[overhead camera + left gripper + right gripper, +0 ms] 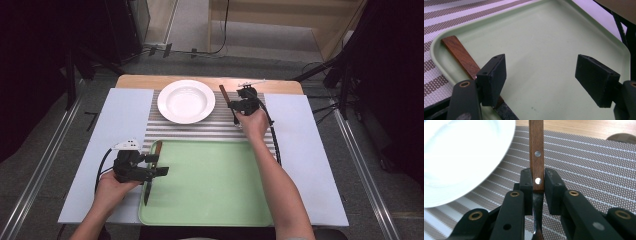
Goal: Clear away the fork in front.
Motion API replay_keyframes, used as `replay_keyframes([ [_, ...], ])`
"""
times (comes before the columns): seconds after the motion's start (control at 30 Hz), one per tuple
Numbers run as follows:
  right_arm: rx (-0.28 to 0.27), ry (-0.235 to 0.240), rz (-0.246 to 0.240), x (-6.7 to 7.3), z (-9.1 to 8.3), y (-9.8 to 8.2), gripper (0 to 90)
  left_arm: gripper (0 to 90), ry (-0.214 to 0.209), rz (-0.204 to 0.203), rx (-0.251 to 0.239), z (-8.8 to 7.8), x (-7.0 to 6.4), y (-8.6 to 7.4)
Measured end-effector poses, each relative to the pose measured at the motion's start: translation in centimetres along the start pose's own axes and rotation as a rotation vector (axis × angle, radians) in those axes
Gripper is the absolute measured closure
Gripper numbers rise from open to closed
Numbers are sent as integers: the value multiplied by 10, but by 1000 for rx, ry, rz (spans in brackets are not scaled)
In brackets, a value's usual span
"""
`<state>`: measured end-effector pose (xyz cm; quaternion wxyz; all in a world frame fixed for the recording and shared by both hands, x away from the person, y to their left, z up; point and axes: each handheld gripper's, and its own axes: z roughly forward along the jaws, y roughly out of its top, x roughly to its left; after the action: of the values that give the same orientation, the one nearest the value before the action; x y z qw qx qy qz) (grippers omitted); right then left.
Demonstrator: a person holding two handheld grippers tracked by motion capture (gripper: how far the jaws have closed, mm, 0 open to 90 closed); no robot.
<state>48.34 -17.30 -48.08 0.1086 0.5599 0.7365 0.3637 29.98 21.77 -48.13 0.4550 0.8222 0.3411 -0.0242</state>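
Wood-handled utensil [536,157], clamped in the right gripper [537,185], could clip the plate [186,101] at nine o'clock; left gripper [540,77] gapes.

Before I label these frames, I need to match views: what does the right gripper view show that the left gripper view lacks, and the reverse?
Right gripper view: the right claw shut on a wooden-handled utensil with rivets, beside the white plate. Left gripper view: the left claw open over the green tray, with another wooden-handled utensil lying in the tray by its left jaw. Shared: the striped mat.
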Motion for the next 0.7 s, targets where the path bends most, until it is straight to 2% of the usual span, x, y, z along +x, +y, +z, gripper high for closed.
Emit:
replay_keyframes([
  [0.17, 4, 12, -15, 2, -11, 2, 765, 248, 1, -8, -15, -1, 0, 1],
  [0.33, 3, 41, -37, 8, -23, 2, 764, 247, 9, -2, -34, -1, 0, 2],
  [0.37, 11, 58, -41, 9, -25, 2, 764, 247, 13, -2, -34, -1, 0, 2],
  [0.53, 5, 79, -45, 11, -36, -1, 764, 246, 2, -4, -36, -1, -1, 3],
  [0.63, -2, 91, -55, 13, -45, -4, 764, 247, -7, -16, -49, -1, -1, 5],
  [0.67, -2, 99, -56, 14, -47, -5, 764, 248, -15, -33, -43, -2, -1, 7],
  [0.7, -4, 103, -60, 15, -50, -6, 764, 286, -18, -42, -47, -3, -1, 8],
])
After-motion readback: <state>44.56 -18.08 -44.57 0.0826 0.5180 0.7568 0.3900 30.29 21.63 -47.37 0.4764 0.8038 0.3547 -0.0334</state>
